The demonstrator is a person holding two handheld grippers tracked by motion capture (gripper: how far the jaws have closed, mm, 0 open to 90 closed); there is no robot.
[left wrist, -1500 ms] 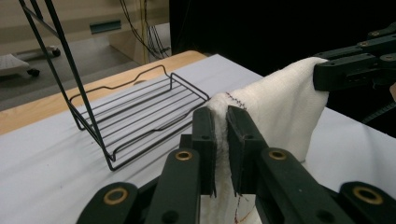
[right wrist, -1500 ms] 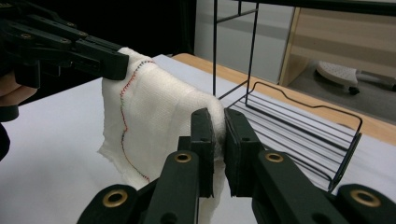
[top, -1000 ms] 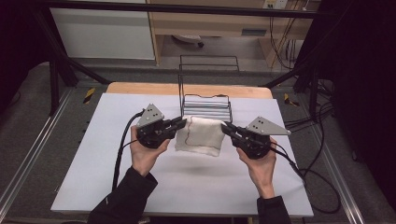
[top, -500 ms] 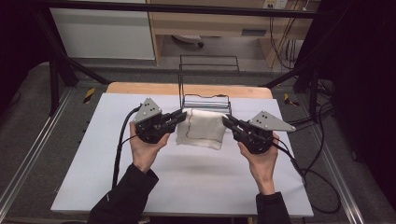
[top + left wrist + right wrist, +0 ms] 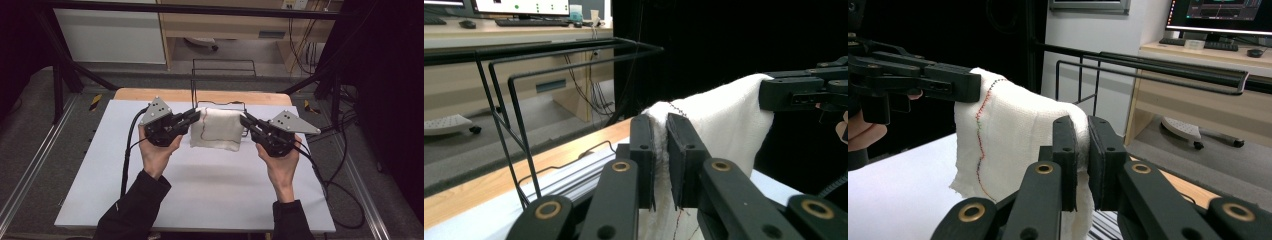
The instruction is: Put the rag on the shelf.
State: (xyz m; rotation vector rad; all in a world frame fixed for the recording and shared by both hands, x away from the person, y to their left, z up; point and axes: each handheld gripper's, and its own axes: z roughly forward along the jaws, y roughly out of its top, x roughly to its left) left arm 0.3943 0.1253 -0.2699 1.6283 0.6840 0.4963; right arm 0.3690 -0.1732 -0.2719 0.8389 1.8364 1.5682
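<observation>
Just above the middle of the high view, one white cloth (image 5: 218, 128) hung stretched between the two grippers, held up over the white bench (image 5: 210, 195) by its top corners. It was a soft, gauzy-looking piece, folded over on itself, with a thin line of dark stitching wandering down its left part and along near the bottom edge. In the right gripper view that stitching looked red and dark, running down the cloth's left side.

Count-wise: one cloth, two grippers, two hands, and one black wire rack (image 5: 223, 80) standing right behind the cloth at the bench's far edge, with a strip of bare wood showing there.

The cloth's long axis ran left to right across the frame, top edge roughly level, and the rest drooped straight down toward the bench.

The left gripper (image 5: 192, 117) had its jaws clamped shut on the cloth's upper left corner; in the left gripper view (image 5: 661, 150) the fabric was squeezed tight between the two black pads. The right gripper (image 5: 245, 120) was the same deal on the upper right corner, jaws pinched closed on a bunched fold of cloth, clear in the right gripper view (image 5: 1082, 155).
</observation>
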